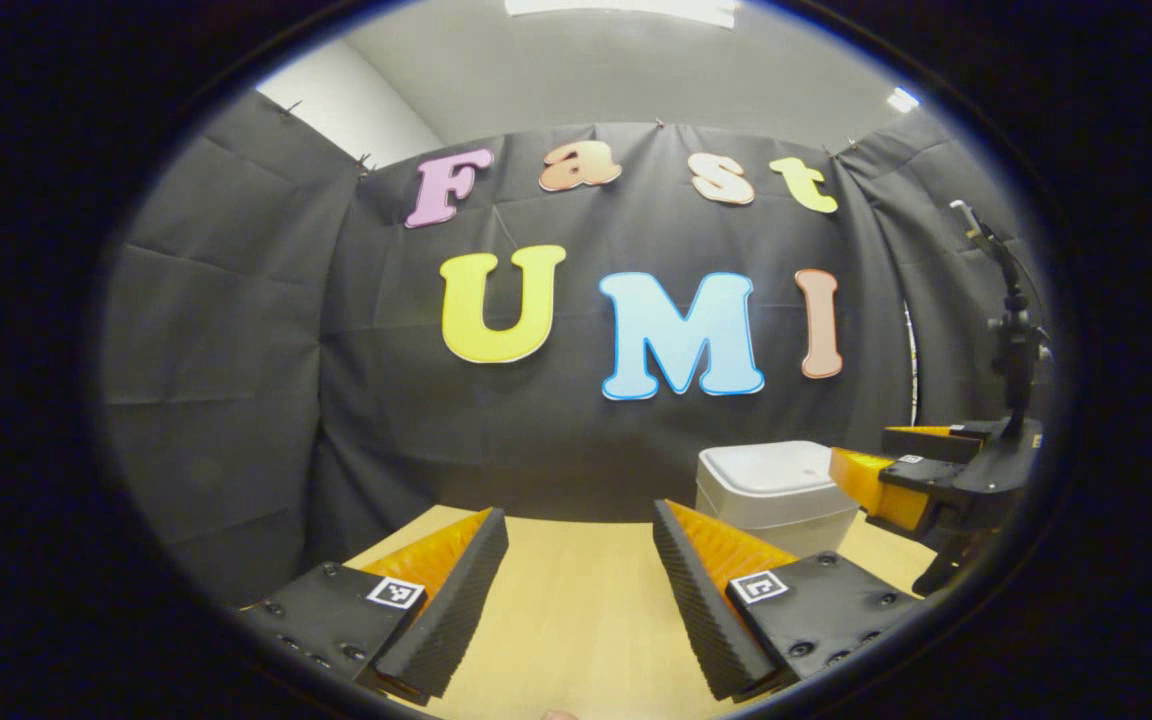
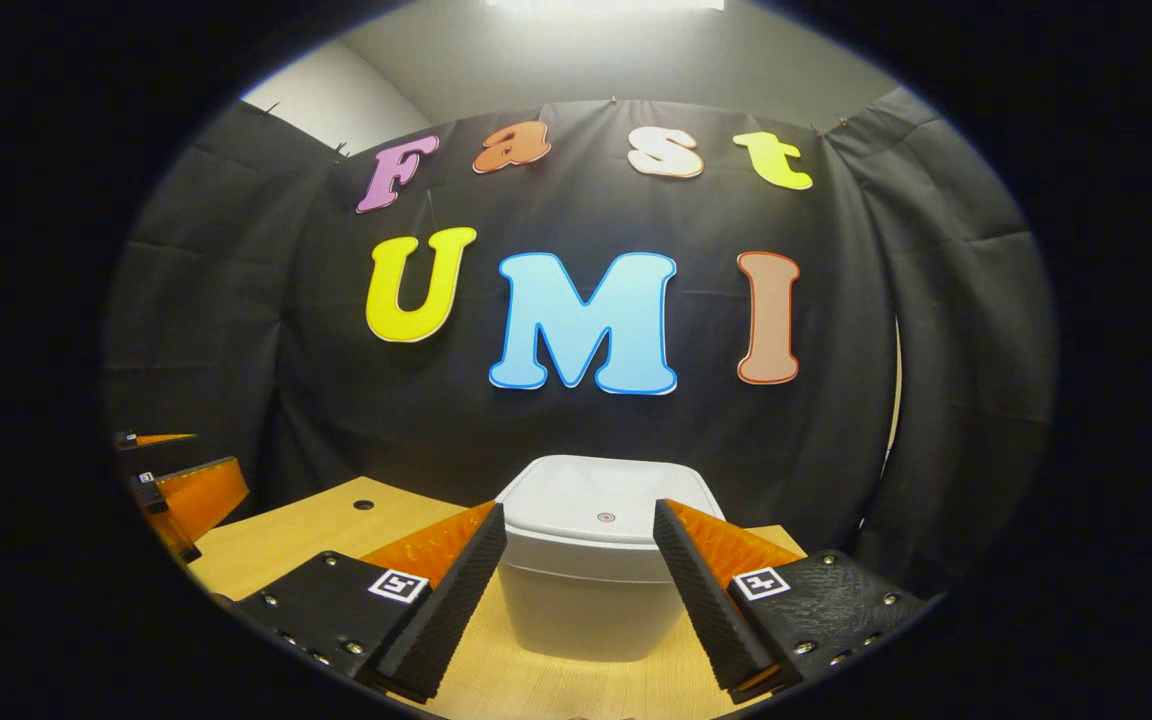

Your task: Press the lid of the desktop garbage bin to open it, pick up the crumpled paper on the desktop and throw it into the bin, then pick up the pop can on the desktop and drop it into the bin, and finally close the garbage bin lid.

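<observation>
A white desktop bin (image 2: 591, 560) stands on the wooden table with its lid (image 2: 608, 512) down; a small round mark sits in the lid's middle. My right gripper (image 2: 579, 525) hovers open just in front of the bin, a finger on either side of its near face, touching nothing. The same bin (image 1: 774, 495) appears at the right in the left gripper view. My left gripper (image 1: 581, 530) is open over bare tabletop, left of the bin. The right gripper (image 1: 921, 480) also shows there, beside the bin.
The wooden table (image 2: 336, 525) has a small round hole (image 2: 364, 505) near its back edge. Black cloth walls close the booth behind and to both sides. The left gripper's fingers (image 2: 186, 495) show at the left edge of the right gripper view.
</observation>
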A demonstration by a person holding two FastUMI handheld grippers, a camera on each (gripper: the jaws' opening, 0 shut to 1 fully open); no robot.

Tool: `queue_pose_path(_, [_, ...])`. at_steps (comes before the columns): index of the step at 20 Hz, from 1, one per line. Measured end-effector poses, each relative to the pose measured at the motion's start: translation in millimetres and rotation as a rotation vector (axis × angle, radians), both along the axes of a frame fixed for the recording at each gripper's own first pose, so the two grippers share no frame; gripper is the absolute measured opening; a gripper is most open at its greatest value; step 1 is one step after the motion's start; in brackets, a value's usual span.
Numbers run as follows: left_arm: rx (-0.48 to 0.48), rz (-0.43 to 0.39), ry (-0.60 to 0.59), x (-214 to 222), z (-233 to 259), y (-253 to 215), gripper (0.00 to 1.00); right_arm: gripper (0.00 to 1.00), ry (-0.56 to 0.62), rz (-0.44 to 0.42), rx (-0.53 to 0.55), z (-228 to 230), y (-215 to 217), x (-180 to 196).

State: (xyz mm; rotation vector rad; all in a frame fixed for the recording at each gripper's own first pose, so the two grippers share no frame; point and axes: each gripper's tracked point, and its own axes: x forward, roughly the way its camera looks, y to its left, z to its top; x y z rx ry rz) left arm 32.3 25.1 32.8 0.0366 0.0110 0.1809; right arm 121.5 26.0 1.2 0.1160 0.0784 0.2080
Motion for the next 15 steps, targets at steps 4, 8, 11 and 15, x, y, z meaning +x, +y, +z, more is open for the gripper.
queue_pose_path(4, [0.038, -0.042, -0.036, 8, 6, -2, 0.96, 0.95, 0.037, 0.004, 0.023, -3, 10, -24])
queue_pose_path(8, [0.08, -0.088, -0.07, 14, 15, -1, 0.96, 0.95, 0.057, -0.03, 0.006, -5, 12, -40])
queue_pose_path(11, [0.078, -0.126, -0.089, 16, 19, -4, 0.96, 0.95, 0.034, -0.064, -0.023, 4, 11, -50])
queue_pose_path(15, [0.081, -0.161, -0.069, 14, 16, -12, 0.96, 0.95, -0.006, -0.085, -0.057, 14, 7, -59])
